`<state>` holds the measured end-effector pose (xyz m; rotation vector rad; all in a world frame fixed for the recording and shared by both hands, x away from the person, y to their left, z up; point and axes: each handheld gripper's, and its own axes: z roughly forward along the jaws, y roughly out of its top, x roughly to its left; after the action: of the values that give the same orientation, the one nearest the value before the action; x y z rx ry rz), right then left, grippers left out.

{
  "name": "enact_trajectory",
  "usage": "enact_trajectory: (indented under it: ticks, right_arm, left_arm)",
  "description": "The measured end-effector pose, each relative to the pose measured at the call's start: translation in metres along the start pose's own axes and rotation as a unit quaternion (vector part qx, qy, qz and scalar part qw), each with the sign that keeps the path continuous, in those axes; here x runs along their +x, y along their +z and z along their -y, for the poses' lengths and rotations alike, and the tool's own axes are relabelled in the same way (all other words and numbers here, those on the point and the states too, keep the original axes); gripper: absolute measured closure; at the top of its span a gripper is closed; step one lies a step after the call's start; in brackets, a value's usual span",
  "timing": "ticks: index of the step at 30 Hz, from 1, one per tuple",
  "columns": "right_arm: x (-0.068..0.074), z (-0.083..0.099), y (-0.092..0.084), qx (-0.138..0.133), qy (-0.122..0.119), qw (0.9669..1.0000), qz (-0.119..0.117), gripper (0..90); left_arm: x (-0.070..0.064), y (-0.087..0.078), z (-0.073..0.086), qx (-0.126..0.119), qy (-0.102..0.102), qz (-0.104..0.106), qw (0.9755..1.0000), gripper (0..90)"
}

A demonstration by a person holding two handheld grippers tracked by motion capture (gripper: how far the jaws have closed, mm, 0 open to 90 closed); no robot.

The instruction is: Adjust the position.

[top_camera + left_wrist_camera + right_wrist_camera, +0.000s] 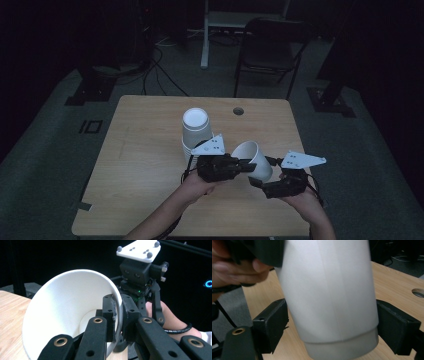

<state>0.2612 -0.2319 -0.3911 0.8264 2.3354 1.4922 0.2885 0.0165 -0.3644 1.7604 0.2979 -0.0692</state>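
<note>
A white paper cup [255, 157] hangs tilted above the wooden table [145, 160], mouth toward the person's left side. My left gripper [249, 166] is shut on its rim: in the left gripper view one jaw sits inside the cup [62, 307] and one outside, with my left gripper [119, 305] pinching the wall. My right gripper [263, 172] comes in from the right. In the right gripper view its jaws straddle the cup [329, 290] near the base, and my right gripper [332, 322] stands open with a thin gap at the left pad.
A stack of white cups [195, 127] stands upright just behind the left gripper. A cable hole [238, 111] lies at the table's far edge. A dark chair [272, 50] and a desk leg [204, 40] stand beyond the table.
</note>
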Motion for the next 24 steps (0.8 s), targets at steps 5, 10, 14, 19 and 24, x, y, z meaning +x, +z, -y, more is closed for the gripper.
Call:
enact_trajectory:
  ticks: [5, 10, 14, 19, 24]
  right_arm:
    - [0.001, 0.000, 0.010, 0.005, 0.001, 1.0000, -0.004, 16.9]
    - [0.003, -0.001, 0.018, 0.003, 0.001, 1.0000, 0.009, 17.7]
    - [0.003, 0.000, 0.019, -0.008, 0.007, 0.9999, 0.011, 18.5]
    - [0.003, 0.001, 0.021, -0.018, 0.013, 0.9997, 0.012, 19.1]
    - [-0.006, 0.003, 0.009, -0.036, 0.032, 0.9984, 0.028, 19.2]
  left_arm:
    - [-0.004, 0.007, -0.002, 0.010, 0.009, 0.014, 0.9998, 82.1]
    - [-0.003, 0.009, -0.003, 0.010, 0.008, 0.008, 0.9999, 81.8]
    - [0.000, 0.008, -0.003, -0.003, -0.007, 0.013, 0.9999, 80.1]
    - [-0.004, 0.003, -0.006, -0.033, -0.003, 0.003, 0.9995, 59.5]
    - [-0.004, -0.019, -0.009, -0.080, -0.007, -0.064, 0.9947, 47.6]
